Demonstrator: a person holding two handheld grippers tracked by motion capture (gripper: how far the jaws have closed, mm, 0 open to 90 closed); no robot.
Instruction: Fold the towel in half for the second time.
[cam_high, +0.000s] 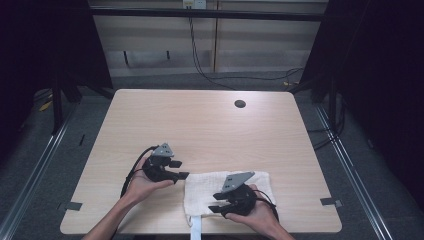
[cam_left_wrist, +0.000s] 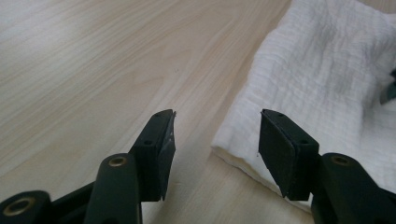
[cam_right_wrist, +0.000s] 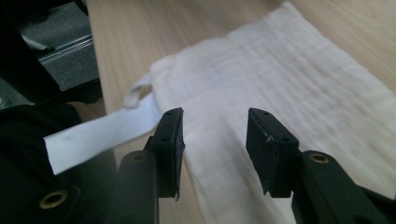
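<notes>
Here, a white cloth (cam_high: 226, 192) is spread on the table (cam_high: 200, 125), its corner just ahead of the left hand-held gripper (cam_left_wrist: 217, 135) and under the right hand-held gripper (cam_right_wrist: 214, 135). Both are held wide open, empty. Soft and light, it is probably best pinched at an edge.

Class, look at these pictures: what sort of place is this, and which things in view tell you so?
Probably a lab or recording workspace: a bare wooden table boxed in by dark frame posts, loose cables on grey carpet, and one white cloth.
</notes>
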